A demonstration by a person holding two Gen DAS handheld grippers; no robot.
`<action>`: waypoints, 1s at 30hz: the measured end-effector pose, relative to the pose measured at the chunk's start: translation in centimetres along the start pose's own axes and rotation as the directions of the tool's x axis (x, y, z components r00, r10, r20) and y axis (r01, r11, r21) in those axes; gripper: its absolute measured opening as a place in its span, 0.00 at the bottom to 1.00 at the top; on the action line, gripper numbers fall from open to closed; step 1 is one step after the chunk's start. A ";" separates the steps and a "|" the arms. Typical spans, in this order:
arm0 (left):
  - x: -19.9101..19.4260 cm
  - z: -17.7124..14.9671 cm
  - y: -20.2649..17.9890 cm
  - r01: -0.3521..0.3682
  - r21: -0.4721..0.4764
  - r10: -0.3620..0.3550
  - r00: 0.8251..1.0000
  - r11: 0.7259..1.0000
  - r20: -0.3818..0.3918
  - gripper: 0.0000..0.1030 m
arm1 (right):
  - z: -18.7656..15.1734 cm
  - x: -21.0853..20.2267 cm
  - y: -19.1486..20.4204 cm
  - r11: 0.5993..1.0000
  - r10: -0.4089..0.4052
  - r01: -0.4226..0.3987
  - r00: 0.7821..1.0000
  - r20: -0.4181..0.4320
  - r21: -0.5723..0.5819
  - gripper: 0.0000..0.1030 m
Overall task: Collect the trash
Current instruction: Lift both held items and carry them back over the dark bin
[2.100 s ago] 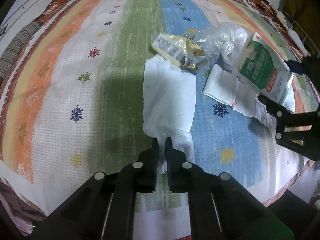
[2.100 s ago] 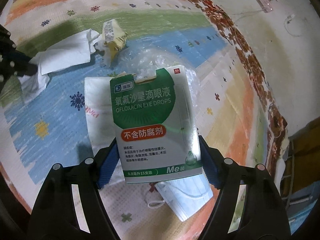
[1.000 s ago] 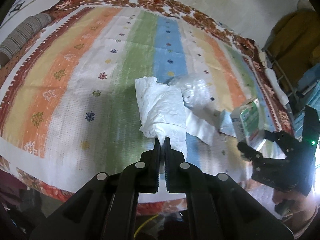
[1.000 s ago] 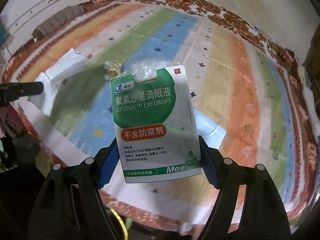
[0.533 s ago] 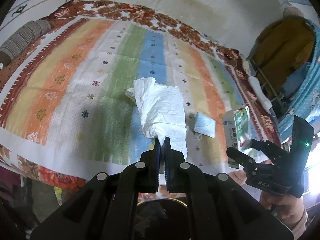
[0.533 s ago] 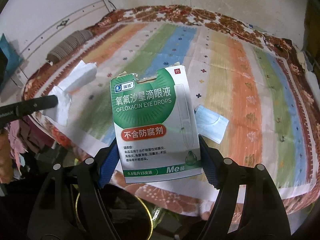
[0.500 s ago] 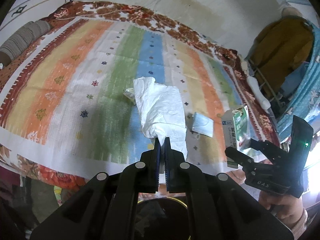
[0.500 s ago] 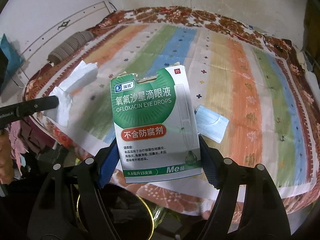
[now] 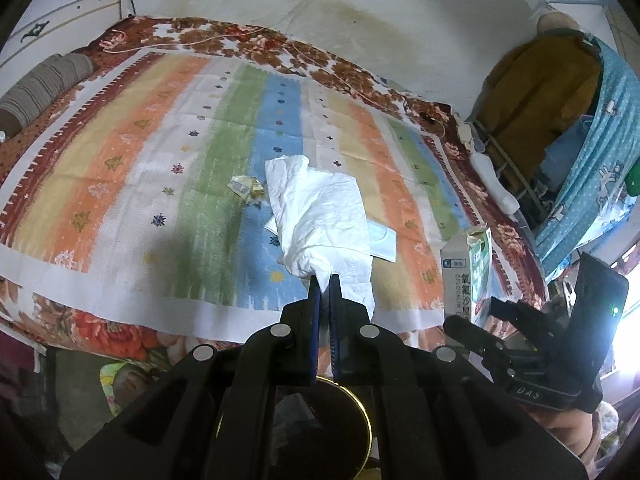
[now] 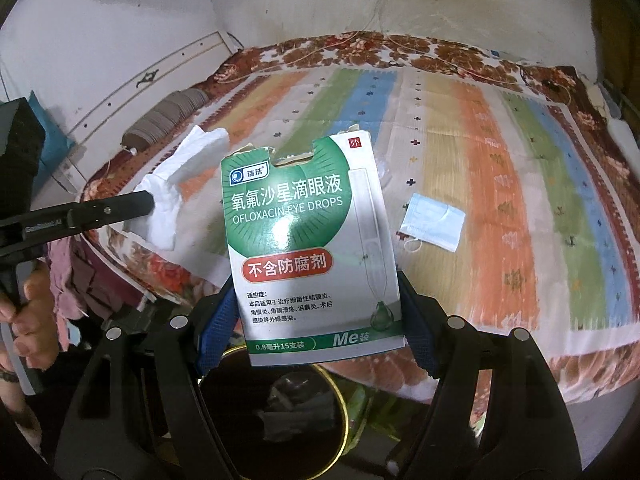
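My left gripper (image 9: pixel 324 280) is shut on a crumpled white tissue (image 9: pixel 320 216), held up off the bed; the tissue (image 10: pixel 176 188) also shows at the left of the right wrist view. My right gripper (image 10: pixel 312 312) is shut on a green and white eye-drops box (image 10: pixel 308 240), also seen from its side in the left wrist view (image 9: pixel 468 268). Both grippers hang past the bed's front edge above a dark round bin with a gold rim (image 10: pixel 340 404), also in the left wrist view (image 9: pixel 366 420). A blue face mask (image 10: pixel 434 220) and a yellow wrapper (image 9: pixel 246 188) lie on the bed.
The bed has a striped cloth (image 9: pixel 160 168) with a floral border. A grey rolled cushion (image 10: pixel 168 120) lies at its far left. A white wall (image 9: pixel 400 20) with a power strip stands behind. Clothes and a blue curtain (image 9: pixel 600 160) hang at the right.
Both grippers have lifted and drawn back from the bed with the tissue and the box in them. The bin has come into view below them. The mask and wrapper stay on the bed.
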State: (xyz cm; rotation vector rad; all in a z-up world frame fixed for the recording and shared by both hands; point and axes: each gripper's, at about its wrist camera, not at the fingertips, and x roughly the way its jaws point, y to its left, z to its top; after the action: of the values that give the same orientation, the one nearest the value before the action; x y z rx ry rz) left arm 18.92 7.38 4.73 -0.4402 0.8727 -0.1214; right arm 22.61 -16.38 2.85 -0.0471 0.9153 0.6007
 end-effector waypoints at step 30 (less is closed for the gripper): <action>-1.1 -9.0 -1.5 -0.064 0.013 0.065 0.997 0.998 -0.048 0.03 | -9.9 -1.8 1.7 0.994 0.091 -0.088 0.995 -0.045 0.066 0.67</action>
State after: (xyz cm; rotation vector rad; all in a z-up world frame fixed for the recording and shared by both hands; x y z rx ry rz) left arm 11.48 3.43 1.08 -0.3991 0.9325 -0.0779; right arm 13.68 -18.60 -1.56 0.0371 0.9865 0.6550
